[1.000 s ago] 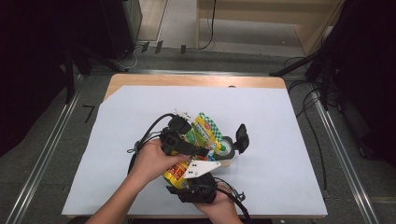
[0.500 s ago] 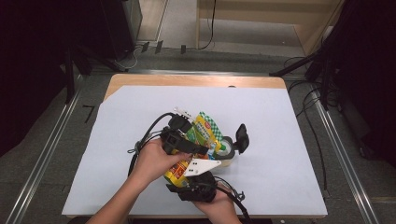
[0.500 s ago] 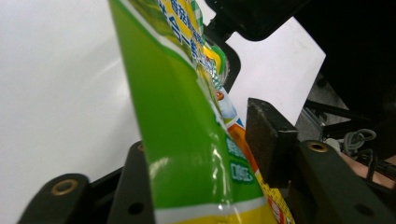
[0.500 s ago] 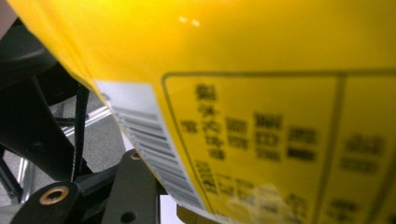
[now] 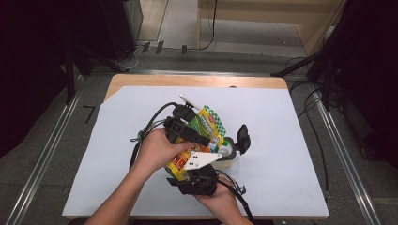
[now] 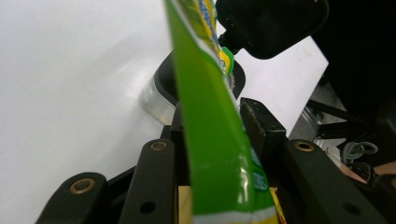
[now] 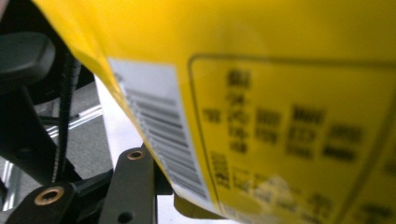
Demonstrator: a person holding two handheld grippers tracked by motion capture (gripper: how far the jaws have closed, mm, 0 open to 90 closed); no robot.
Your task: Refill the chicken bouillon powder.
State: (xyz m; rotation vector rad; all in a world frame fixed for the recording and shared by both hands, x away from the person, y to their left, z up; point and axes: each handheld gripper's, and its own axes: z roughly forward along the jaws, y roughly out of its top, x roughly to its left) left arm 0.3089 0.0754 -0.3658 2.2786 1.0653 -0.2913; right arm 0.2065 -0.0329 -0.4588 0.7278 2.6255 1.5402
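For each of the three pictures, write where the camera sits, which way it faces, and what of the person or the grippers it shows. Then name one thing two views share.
High view: above the person's side, looking forward and down on the table; both forearms, left gripper, right gripper.
Left gripper view: rides that gripper, looks along its jaws at the snack packet, edge-on, and a lidded container.
Right gripper view: looks along its jaws at the packet's yellow back.
Shared: the packet.

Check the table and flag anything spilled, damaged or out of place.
No spill or damage stands out. The green and yellow plastic pouch is held above the white table cover over a small clear container whose black flip lid stands open.
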